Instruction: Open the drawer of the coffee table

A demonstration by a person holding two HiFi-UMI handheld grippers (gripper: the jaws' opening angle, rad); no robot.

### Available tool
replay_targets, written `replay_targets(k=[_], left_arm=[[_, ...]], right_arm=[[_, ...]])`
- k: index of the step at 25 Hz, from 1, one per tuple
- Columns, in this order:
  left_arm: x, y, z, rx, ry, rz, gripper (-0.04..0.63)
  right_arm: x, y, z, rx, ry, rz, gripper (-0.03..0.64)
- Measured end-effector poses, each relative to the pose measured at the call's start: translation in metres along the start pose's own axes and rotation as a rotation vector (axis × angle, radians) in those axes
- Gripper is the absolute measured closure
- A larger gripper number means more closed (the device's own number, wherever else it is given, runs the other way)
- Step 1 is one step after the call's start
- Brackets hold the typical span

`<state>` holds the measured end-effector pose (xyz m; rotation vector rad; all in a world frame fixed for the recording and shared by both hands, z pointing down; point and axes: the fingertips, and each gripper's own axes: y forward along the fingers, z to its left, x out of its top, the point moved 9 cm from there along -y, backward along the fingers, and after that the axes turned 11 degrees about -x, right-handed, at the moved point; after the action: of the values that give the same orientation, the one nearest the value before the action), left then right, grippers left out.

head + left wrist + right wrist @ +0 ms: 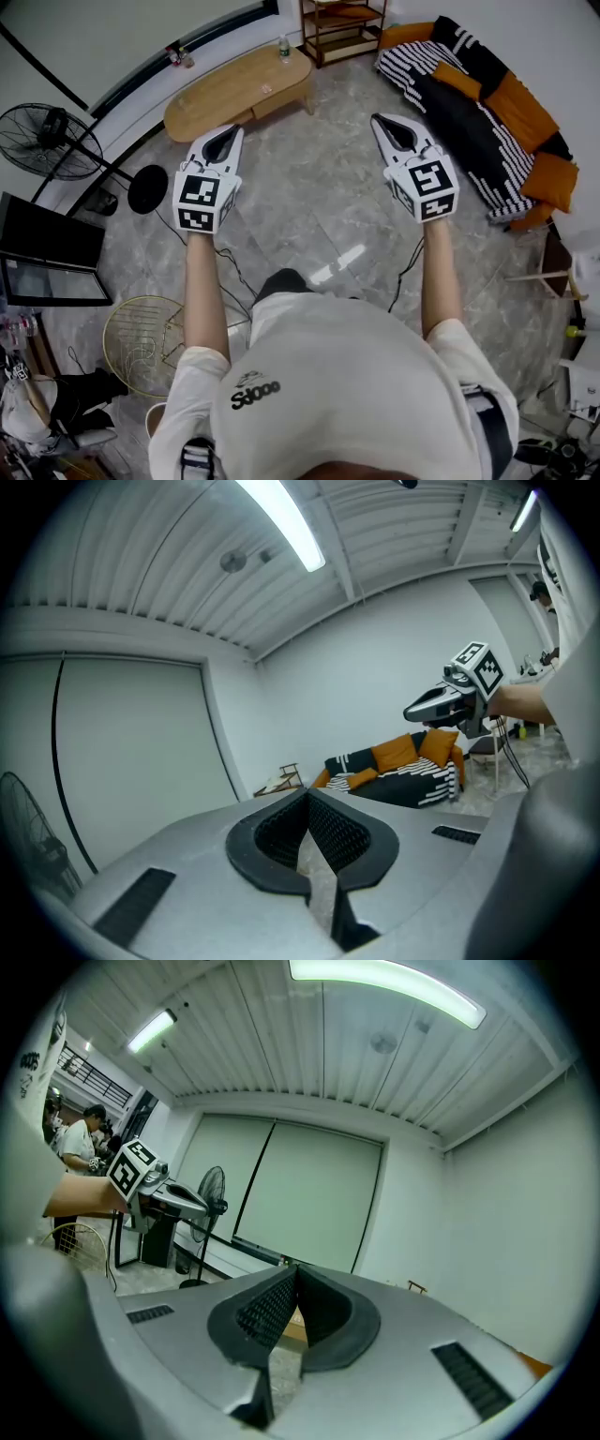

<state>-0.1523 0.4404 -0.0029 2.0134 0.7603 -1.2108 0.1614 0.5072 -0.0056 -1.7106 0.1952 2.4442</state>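
The coffee table (234,89) is a low oval wooden one at the far side of the marble floor, with a small bottle (283,49) on its right end. Nothing sticks out from the side that faces me. I hold both grippers out in front at about chest height, well short of the table and apart from it. The left gripper (234,131) points toward the table's middle, jaws shut and empty (307,794). The right gripper (377,119) is off to the right of the table, also shut with nothing in it (293,1269).
A sofa (487,112) with orange cushions and a striped blanket lines the right wall. A wooden shelf (342,28) stands behind the table. At the left are a standing fan (47,141), a dark monitor (47,253) and a gold wire basket (141,342). Cables trail on the floor.
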Motion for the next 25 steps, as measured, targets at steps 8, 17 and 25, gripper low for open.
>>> replay_targets(k=[8, 17, 25], left_arm=[[-0.002, 0.042, 0.010, -0.012, -0.014, -0.007, 0.578], [-0.036, 0.121, 0.084, -0.011, -0.022, 0.004, 0.578], [-0.048, 0.210, 0.190, -0.036, -0.035, -0.003, 0.578]], right_arm=[[-0.015, 0.024, -0.032, -0.028, 0.010, 0.004, 0.611], [-0.038, 0.114, -0.056, -0.054, -0.006, 0.046, 0.611], [-0.036, 0.239, -0.090, -0.074, -0.016, 0.069, 0.611]])
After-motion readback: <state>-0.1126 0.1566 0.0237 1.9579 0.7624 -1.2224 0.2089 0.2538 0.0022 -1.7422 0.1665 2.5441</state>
